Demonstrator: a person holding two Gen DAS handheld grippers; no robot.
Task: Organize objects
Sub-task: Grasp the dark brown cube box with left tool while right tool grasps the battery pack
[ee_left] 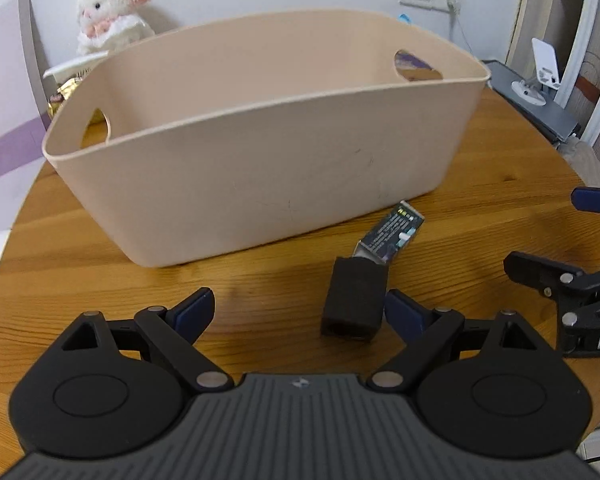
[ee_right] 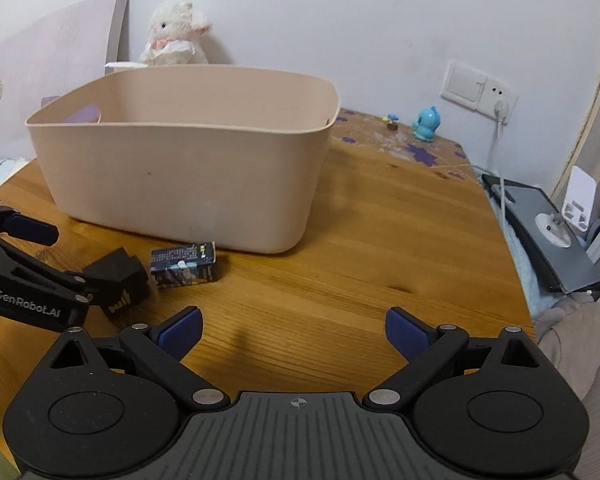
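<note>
A beige plastic basket (ee_left: 260, 168) with cut-out handles stands on the wooden table; it also shows in the right wrist view (ee_right: 180, 184). In front of it lie a black box (ee_left: 354, 298) and a small dark printed box (ee_left: 394, 234). My left gripper (ee_left: 300, 312) is open, low over the table, with the black box just inside its right finger. In the right wrist view the black box (ee_right: 118, 280) and printed box (ee_right: 184, 266) lie to the left, and my right gripper (ee_right: 294, 334) is open and empty over bare wood.
A white plush lamb (ee_left: 112, 12) sits behind the basket by the wall. A blue figurine (ee_right: 427, 123) stands at the back right. A grey board with a white phone stand (ee_right: 556, 232) lies off the table's right edge. A cable hangs from the wall socket (ee_right: 500, 110).
</note>
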